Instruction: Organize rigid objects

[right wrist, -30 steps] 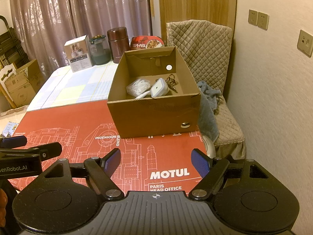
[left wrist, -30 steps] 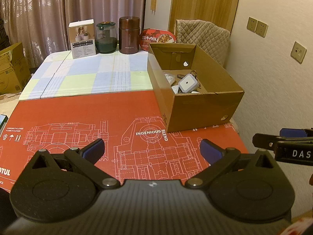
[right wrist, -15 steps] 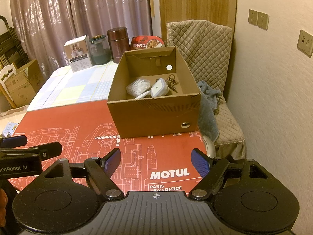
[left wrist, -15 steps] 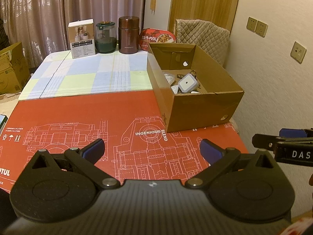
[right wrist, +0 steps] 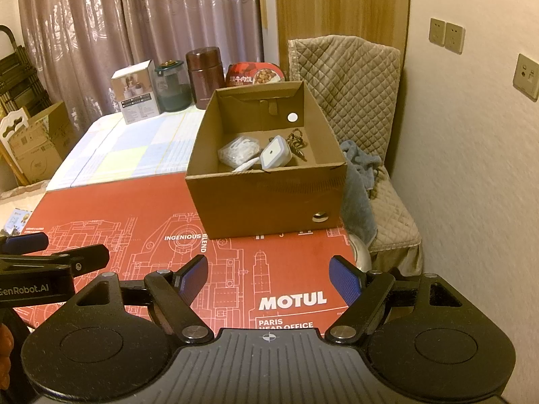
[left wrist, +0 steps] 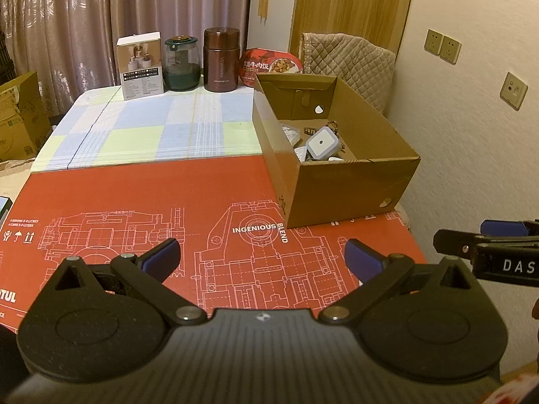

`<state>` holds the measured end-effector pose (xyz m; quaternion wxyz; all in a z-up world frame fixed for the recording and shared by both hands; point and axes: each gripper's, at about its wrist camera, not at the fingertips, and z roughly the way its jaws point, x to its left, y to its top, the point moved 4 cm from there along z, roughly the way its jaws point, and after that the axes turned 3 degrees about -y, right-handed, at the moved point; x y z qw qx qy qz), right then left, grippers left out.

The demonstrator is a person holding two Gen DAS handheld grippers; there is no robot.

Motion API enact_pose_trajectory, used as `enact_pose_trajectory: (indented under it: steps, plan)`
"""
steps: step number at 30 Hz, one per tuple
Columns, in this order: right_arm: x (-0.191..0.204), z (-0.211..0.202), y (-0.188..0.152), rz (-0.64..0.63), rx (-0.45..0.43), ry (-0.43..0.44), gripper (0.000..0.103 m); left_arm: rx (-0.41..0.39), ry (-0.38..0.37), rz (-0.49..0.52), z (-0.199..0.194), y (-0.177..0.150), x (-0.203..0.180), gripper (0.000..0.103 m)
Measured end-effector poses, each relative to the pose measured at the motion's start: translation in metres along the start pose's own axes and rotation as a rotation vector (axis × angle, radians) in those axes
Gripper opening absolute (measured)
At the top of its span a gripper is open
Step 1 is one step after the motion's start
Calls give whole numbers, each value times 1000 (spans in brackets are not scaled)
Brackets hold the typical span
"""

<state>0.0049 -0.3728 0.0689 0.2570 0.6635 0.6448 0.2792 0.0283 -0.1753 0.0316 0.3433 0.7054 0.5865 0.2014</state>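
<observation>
From your left wrist view, your left gripper hangs over the red printed cardboard sheet, its blue-padded jaws wide apart with nothing between them. To the far right stands the open brown cardboard box, plain corrugated walls, holding a rounded square white device among small clutter too fine to name. Beyond the sheet lies a checked cloth; at its far edge stand a white carton, a dark green glass jar, a brown metal flask and a red food tub.

From your right wrist view, your right gripper also holds its ribbed blue jaws apart and empty. The box sits straight ahead, nothing between it and you. Inside lie a clear plastic bag, the white device and a dark keyring tangle. A quilted chair with a blue towel stands just right of the box.
</observation>
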Motion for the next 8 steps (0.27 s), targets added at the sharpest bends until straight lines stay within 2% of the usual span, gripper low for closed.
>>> enact_pose_trajectory:
  steps: [8]
  plan:
    - [0, 0, 0, 0, 0, 0, 76, -7, -7, 4, 1, 1, 1, 102]
